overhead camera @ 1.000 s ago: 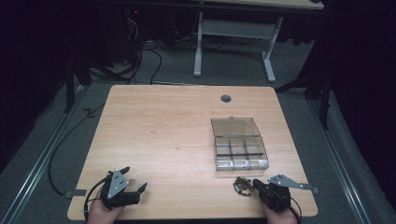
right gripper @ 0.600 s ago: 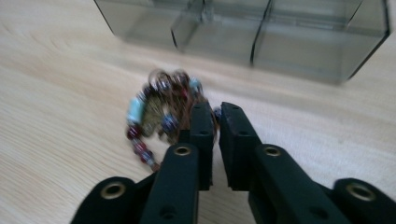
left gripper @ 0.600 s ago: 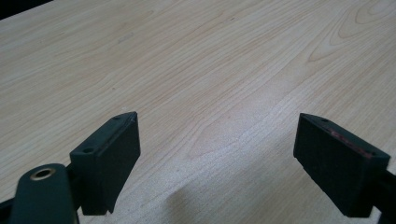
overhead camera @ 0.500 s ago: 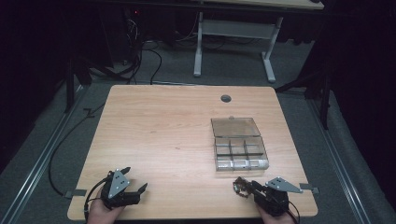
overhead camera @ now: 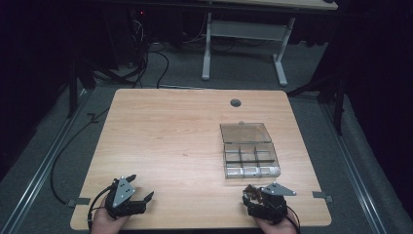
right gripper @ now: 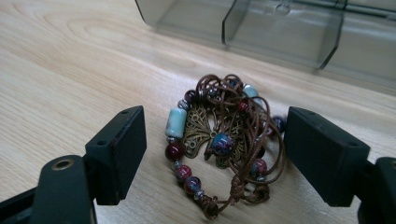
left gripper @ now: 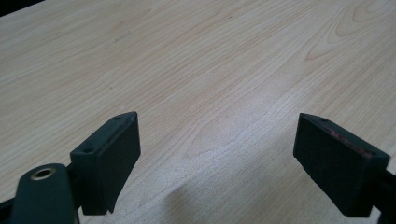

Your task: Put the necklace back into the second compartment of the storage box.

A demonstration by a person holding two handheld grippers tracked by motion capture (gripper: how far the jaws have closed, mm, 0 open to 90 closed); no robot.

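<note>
Near the front right edge of the tabletop (overhead camera: pixel 170 131), right tool (overhead camera: pixel 254 196) sits low, jaws spread wide either side of the beaded bracelet (right gripper: pixel 224 140), not touching it. Bracelet lies flat on the wood, just in front of the clear compartment box (overhead camera: pixel 251 158). Right hand (overhead camera: pixel 272 225) comes in from the bottom edge. Left tool (overhead camera: pixel 141 196) rests at the front left corner, jaws released, bare wood between them, left hand (overhead camera: pixel 108 222) behind it.

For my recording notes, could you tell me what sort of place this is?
Probably a lab or workshop: a bare wooden table with a cable port, loose cables on grey carpet behind, and another metal-framed desk. A clear compartment box and beaded bracelet are laid out.
</note>
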